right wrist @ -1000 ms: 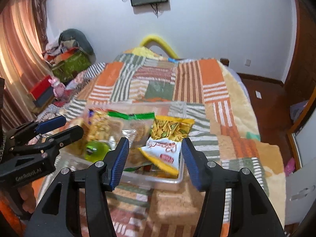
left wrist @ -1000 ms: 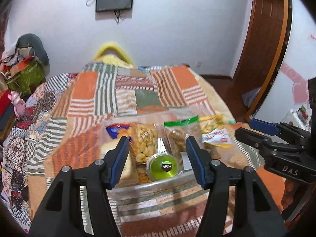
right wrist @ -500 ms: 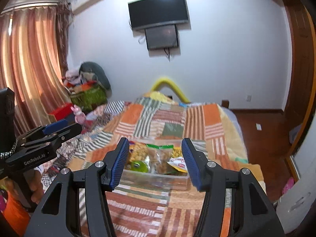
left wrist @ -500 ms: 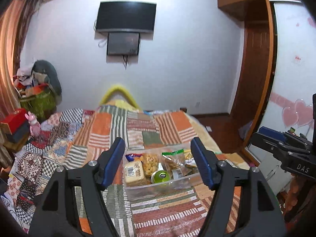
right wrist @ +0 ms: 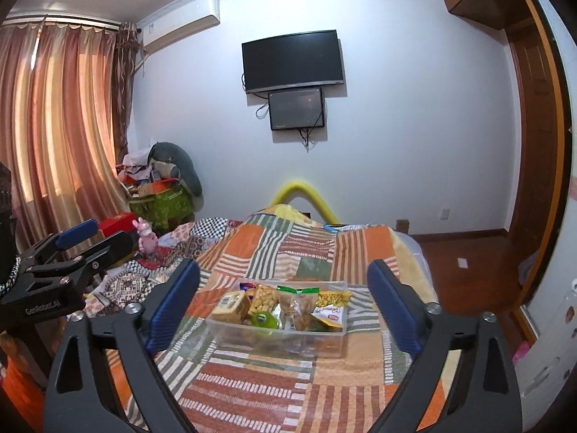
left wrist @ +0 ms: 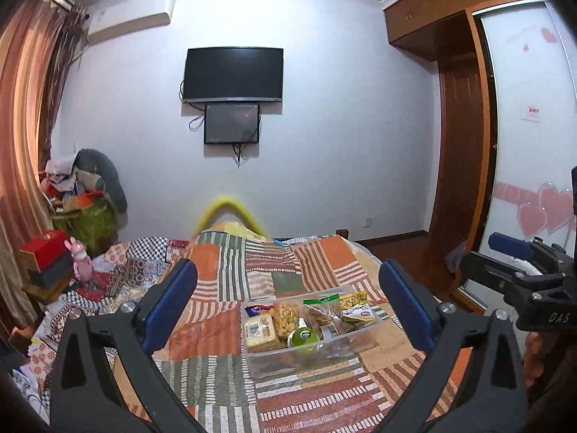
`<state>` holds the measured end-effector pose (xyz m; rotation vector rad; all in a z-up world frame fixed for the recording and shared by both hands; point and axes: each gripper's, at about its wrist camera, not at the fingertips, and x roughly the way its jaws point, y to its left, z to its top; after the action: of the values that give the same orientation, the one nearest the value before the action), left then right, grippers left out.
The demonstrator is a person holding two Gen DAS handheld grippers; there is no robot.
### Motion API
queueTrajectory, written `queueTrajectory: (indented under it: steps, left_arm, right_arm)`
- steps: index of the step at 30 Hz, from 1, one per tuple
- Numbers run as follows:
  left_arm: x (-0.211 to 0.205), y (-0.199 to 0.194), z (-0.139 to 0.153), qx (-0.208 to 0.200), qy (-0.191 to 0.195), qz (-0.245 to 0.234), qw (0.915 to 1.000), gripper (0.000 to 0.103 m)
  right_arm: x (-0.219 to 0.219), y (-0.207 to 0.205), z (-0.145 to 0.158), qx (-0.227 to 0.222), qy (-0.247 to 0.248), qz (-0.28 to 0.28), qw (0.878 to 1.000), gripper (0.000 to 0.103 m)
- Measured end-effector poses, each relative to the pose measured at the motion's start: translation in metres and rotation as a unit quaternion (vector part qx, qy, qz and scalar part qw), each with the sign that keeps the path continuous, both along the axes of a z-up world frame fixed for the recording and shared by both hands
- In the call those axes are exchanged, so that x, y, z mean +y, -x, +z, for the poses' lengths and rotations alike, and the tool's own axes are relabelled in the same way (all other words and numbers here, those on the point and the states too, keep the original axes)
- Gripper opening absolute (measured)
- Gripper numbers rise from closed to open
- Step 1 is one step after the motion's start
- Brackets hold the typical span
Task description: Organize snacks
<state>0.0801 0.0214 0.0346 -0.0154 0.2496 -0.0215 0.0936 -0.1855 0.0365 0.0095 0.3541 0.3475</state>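
A clear plastic bin [left wrist: 339, 351] sits on the patchwork quilt and holds several snacks: a pale wrapped block [left wrist: 262, 331], a bag of nuts [left wrist: 285, 319], a green round tub [left wrist: 304, 337], a green-topped bag [left wrist: 321, 308] and a white-red packet [left wrist: 359, 313]. The bin also shows in the right wrist view [right wrist: 324, 342]. My left gripper [left wrist: 288, 306] is open and empty, raised well back from the bin. My right gripper [right wrist: 283, 301] is open and empty, also raised and back from it.
The quilted bed [right wrist: 252, 389] fills the foreground. A TV [right wrist: 293, 60] hangs on the far wall. Curtains [right wrist: 54, 126], a cluttered green basket [right wrist: 162, 202] and a pink toy [right wrist: 146, 240] stand left. A wooden wardrobe [left wrist: 465, 144] and door are right.
Both grippers have pulled back and up from the bin, which now looks small and far. The snacks in the bin have not moved.
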Motion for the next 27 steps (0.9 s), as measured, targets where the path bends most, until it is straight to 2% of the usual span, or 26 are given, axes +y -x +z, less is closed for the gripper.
queueTrajectory:
  steps: [3, 27]
  left_arm:
    - [-0.002, 0.005, 0.0, -0.004, -0.004, -0.002, 1.0, 0.103]
    - [-0.004, 0.012, -0.001, -0.009, 0.005, -0.007, 0.9999, 0.103]
  right_arm:
    - [-0.001, 0.003, 0.002, -0.007, -0.001, -0.004, 1.0, 0.103]
    - [0.0, 0.011, -0.001, -0.008, 0.002, -0.002, 1.0, 0.103]
